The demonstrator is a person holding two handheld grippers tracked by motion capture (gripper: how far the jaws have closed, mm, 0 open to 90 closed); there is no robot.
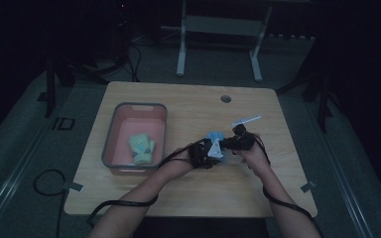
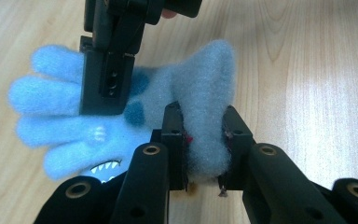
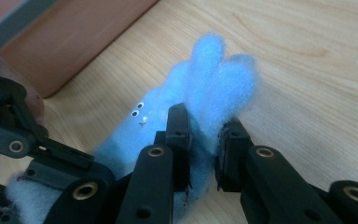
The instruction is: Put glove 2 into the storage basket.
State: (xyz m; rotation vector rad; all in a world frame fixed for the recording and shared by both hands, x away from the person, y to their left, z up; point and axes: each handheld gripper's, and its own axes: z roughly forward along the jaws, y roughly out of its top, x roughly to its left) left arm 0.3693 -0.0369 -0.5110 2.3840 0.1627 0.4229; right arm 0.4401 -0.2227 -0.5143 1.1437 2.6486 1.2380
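A: Where was the blue glove (image 1: 215,144)?

B: Above the table (image 1: 193,104), stretched between both tools. The left gripper (image 2: 204,140) was clamped on its cuff; the right gripper (image 3: 204,144) was clamped on its fingers.

A: And the bin (image 1: 114,130)?

B: Off to the left, holding a green glove (image 1: 142,148).

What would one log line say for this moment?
left tool: shut on glove cuff | right tool: shut on glove fingers | blue glove: held over table | green glove: in bin

Glove (image 2: 168,93) fuzzy blue fleece; table (image 2: 307,70) smooth wood grain; tongs (image 2: 203,144) matt black plastic.
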